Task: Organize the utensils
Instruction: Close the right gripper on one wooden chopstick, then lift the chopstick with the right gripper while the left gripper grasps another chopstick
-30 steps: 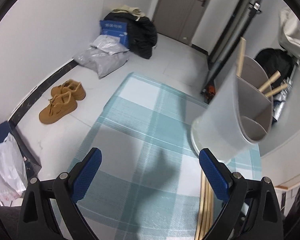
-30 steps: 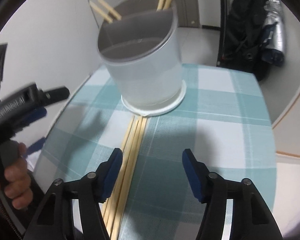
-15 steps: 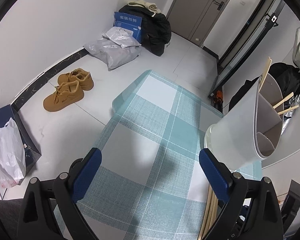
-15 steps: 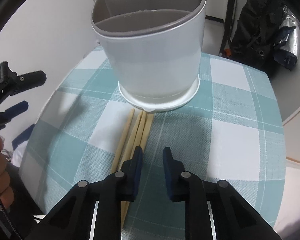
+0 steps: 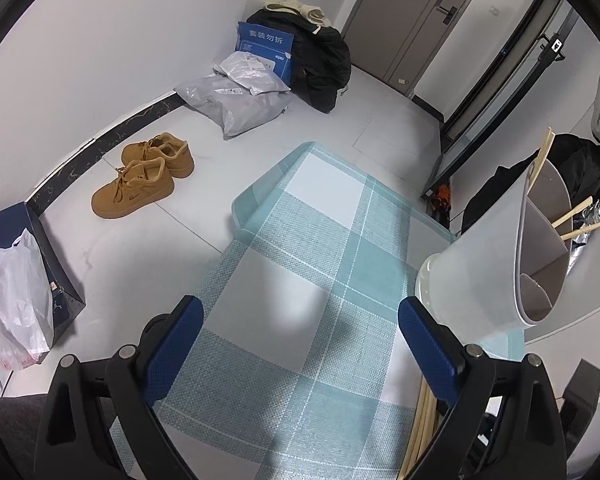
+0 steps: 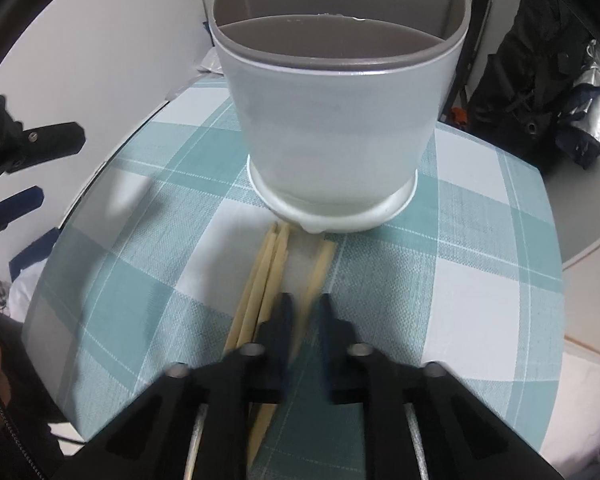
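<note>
- right gripper (image 6: 304,312) motion-blurred — can't tell if a chopstick (image 6: 318,270) is pinched
- holder (image 6: 336,120) top cut off by frame edge, contents mostly unseen

Table under teal-checked cloth (image 6: 480,248); white utensil holder (image 6: 336,128) at twelve o'clock, loose wooden chopsticks (image 6: 260,280) at six.

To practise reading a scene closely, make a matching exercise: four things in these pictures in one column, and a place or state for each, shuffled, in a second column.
Things:
1. left gripper
2. right gripper
3. utensil holder
4. brown shoes

Places or states:
A. on the floor near the wall
B. closed on one chopstick
C. open, nothing between its pads
D. upright on the checked cloth, chopsticks in a back compartment

Pairs: 1-C, 2-B, 3-D, 4-A
</note>
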